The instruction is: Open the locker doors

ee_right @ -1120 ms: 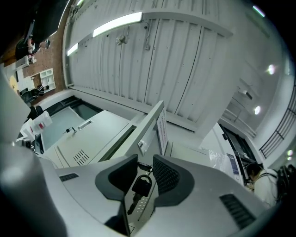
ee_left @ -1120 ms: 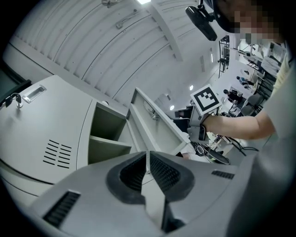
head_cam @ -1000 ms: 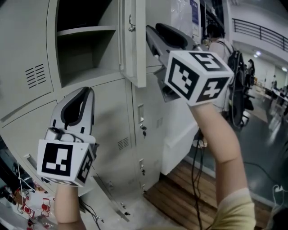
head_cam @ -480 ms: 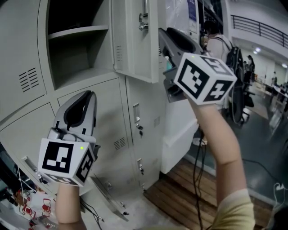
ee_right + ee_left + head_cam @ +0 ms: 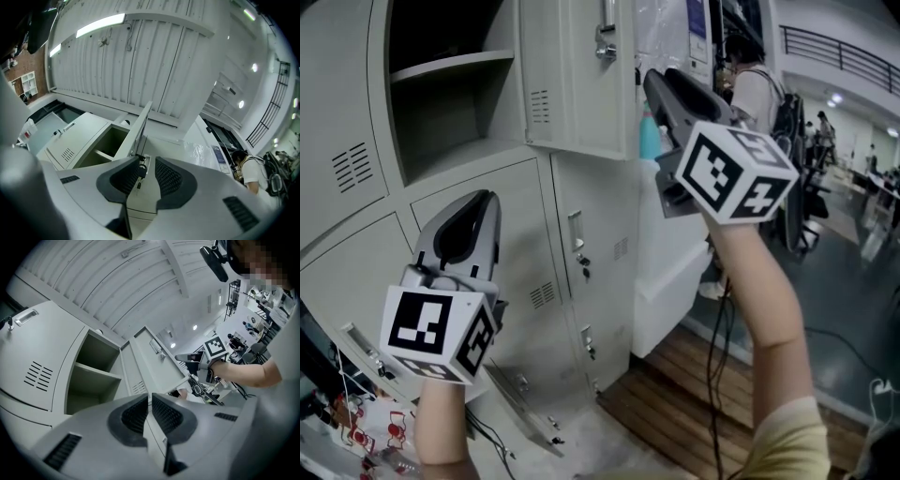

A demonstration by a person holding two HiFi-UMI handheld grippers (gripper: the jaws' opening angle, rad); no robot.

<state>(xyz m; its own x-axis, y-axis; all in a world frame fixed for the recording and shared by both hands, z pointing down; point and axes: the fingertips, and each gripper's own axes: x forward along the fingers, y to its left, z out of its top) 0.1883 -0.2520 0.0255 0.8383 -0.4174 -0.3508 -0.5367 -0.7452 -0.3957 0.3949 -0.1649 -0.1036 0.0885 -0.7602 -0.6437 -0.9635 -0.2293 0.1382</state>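
Observation:
The grey upper locker stands open and shows a shelf (image 5: 455,64) inside. Its door (image 5: 574,84) hangs swung out, with the handle (image 5: 606,37) facing me. My right gripper (image 5: 654,82) is raised just past the door's free edge. In the right gripper view the door's edge (image 5: 140,124) and its latch (image 5: 140,167) lie between the jaws of the right gripper (image 5: 147,164), close to one pad, with a gap to the other; the jaws are open. My left gripper (image 5: 478,199) is shut and empty, pointing up in front of a closed lower locker door (image 5: 511,239).
More closed lockers with small latches (image 5: 579,263) fill the lower right of the bank. A person with a backpack (image 5: 757,89) stands behind the right gripper. A wooden platform (image 5: 694,398) and cables lie on the floor; clutter (image 5: 356,422) sits at lower left.
The upper locker door has swung further open, from edge-on to showing its face. My right gripper moved right along with its edge. The left gripper has barely moved.

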